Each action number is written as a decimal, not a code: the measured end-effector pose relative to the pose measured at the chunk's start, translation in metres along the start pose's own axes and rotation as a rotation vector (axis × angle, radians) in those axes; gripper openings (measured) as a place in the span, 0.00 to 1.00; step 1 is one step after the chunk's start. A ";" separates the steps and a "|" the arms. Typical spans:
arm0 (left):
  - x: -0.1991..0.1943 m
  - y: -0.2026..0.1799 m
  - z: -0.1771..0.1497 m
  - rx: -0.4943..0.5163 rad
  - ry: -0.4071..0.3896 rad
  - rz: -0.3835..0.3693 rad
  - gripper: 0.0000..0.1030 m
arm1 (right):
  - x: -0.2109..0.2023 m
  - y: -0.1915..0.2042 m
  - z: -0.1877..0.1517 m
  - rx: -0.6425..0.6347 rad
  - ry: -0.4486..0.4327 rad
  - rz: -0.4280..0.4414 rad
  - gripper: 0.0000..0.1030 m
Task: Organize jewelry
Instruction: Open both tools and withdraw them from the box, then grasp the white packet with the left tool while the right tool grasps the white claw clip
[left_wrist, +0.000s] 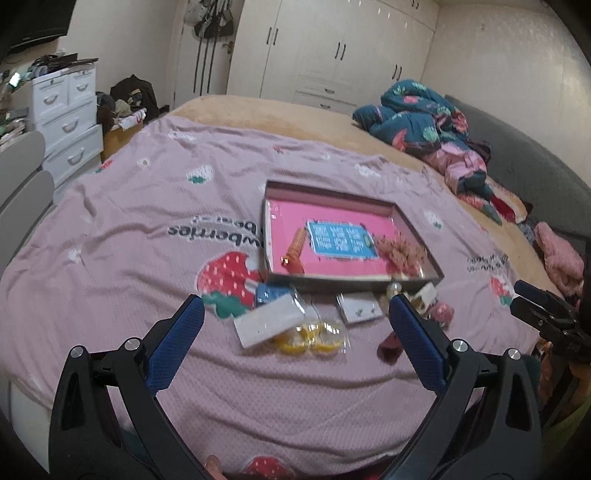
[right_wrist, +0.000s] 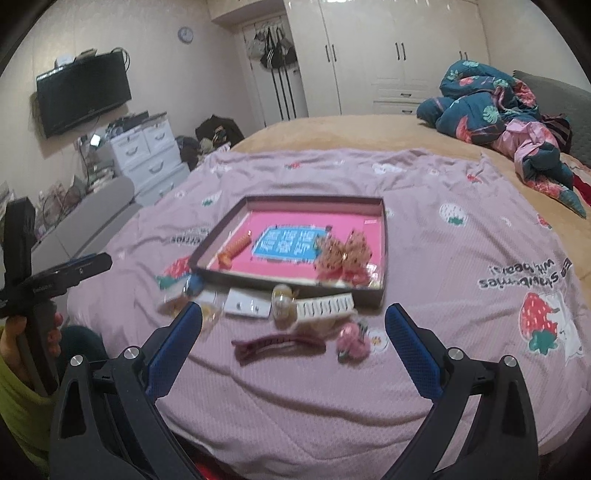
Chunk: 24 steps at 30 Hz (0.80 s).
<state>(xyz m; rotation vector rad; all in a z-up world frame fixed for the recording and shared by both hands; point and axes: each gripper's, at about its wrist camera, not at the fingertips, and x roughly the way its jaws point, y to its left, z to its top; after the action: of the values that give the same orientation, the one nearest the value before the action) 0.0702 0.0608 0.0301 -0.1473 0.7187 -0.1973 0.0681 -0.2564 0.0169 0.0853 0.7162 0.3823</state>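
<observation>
On the bed: a pink strawberry-print blanket (right_wrist: 424, 258) is spread flat, with a shallow dark-walled tray (right_wrist: 384, 251) lying on it.
Left gripper: the left gripper (left_wrist: 295, 314) is spread wide and holds nothing; its blue-padded fingers (left_wrist: 177, 347) hover above the blanket, touching no item.
Right gripper: the right gripper (right_wrist: 291, 325) is likewise fully released and empty, its blue pads (right_wrist: 413, 354) well apart on either side of the loose pieces.
Hand pose: in the right wrist view a hand (right_wrist: 22, 339) grips the left tool's handle at the left edge, a yellow-green sleeve (right_wrist: 18, 402) below it; both tools point forward toward the tray.
Inside tray: an orange hair clip (right_wrist: 236, 249) lies left of a blue card (right_wrist: 288, 245); a beaded reddish-gold cluster (right_wrist: 343, 254) sits at the right.
In front of tray: a dark red hair clip (right_wrist: 277, 345), a pink flower piece (right_wrist: 352, 343), a white toothed clip (right_wrist: 325, 304), a white earring card (right_wrist: 245, 304).
Left wrist view: yellow rings in a clear bag (left_wrist: 314, 334) lie partly under a white box (left_wrist: 269, 319).
</observation>
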 end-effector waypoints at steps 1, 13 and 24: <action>0.002 0.000 -0.003 0.003 0.011 -0.001 0.91 | 0.003 0.001 -0.003 -0.005 0.011 0.002 0.96; 0.044 0.010 -0.034 -0.045 0.157 -0.007 0.91 | 0.029 0.009 -0.019 -0.034 0.090 0.017 0.96; 0.095 0.028 -0.034 -0.227 0.267 -0.088 0.91 | 0.062 -0.008 -0.013 -0.034 0.126 -0.028 0.96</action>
<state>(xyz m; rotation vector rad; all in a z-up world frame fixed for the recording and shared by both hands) 0.1208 0.0643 -0.0611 -0.3746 1.0008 -0.2214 0.1050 -0.2416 -0.0337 0.0191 0.8342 0.3754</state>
